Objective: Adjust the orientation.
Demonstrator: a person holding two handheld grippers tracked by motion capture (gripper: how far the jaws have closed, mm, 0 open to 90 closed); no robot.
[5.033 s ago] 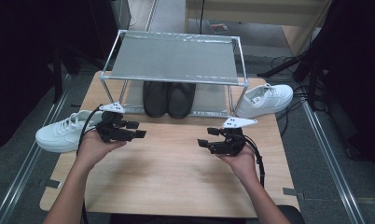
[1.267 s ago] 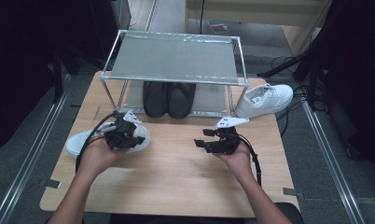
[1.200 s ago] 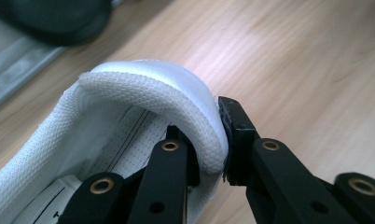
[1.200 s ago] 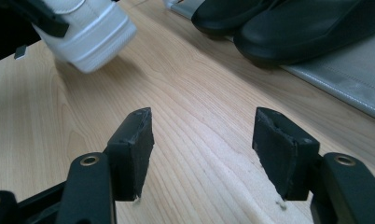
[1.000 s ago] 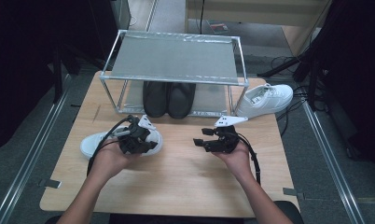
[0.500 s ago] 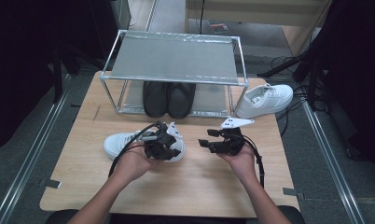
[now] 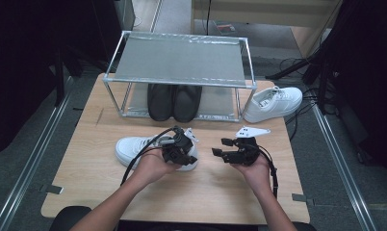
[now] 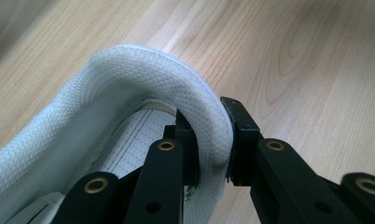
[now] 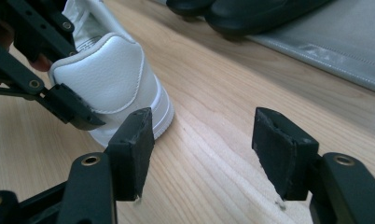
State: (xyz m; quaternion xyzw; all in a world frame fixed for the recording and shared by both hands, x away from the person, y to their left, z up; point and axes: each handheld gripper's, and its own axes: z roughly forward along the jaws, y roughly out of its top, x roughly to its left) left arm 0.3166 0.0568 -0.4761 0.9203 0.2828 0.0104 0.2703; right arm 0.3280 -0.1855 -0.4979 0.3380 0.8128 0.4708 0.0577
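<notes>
High view: two white sneakers and one pair of black shoes (image 7: 174,101) – four shoes in all. One white sneaker (image 7: 134,147) lies on the wooden table (image 7: 85,144) near its centre, heel to the right; the second white sneaker (image 7: 273,103) sits at the far right, just beside the metal rack (image 7: 182,60). The black pair stands side by side on the rack's lower shelf. One rack, two tiers, grey mesh top. The left gripper (image 7: 178,150) is at the centre sneaker's heel. The right gripper (image 7: 221,153) hovers just right of it, apart from the shoe. Grey floor and dark surroundings flank the table; cables lie at the far right.

Left gripper view: the left gripper (image 8: 212,140) is clamped on the padded heel collar of the white sneaker (image 8: 129,93) – one jaw inside, one outside.

Right gripper view: the right gripper (image 9: 199,154) stands wide apart, holding nothing, above bare wood. The white sneaker (image 9: 111,79) heel is to its left; the black shoes (image 9: 241,11) lie far beyond.
</notes>
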